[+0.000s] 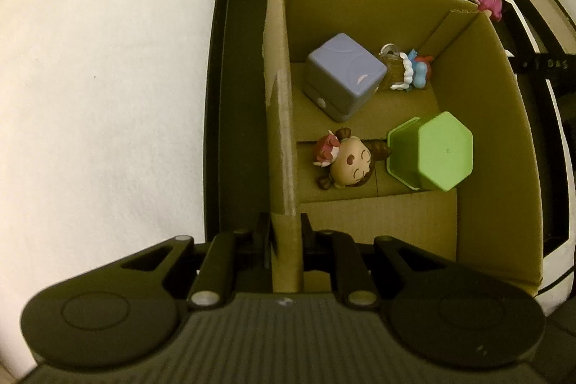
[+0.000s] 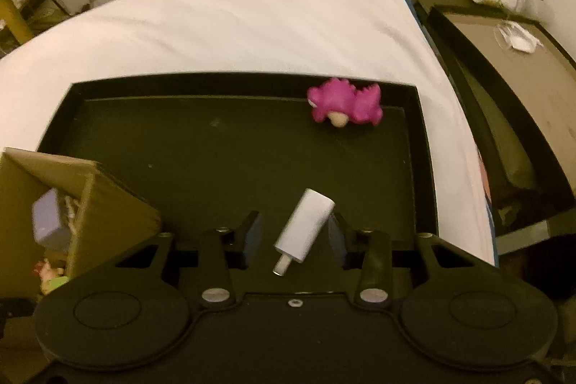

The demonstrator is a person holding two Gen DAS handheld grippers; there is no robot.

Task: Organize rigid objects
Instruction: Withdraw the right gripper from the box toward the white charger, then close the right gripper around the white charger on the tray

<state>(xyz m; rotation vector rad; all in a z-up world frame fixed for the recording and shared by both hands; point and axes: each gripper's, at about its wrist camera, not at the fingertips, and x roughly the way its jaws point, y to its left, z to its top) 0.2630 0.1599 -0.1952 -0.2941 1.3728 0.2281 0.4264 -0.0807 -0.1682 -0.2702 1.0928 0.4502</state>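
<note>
Pinching box wall (image 1: 284,168), left tool (image 1: 286,233), right tool (image 2: 293,233) spread

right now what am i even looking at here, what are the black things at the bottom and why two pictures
The black things are hand-held tongs, one in each of a person's hands, each with a camera looking along its two fingers. So there are two pictures, one per hand.

Left picture: the left tongs are clamped on a wall of a cardboard box. Inside lie a purple cube, a green cup on its side, a doll and a small blue figure.

Right picture: the right tongs are open around a white cylinder lying on a black tray. A pink toy lies at the tray's far edge. The tray sits on a white sheet.
</note>
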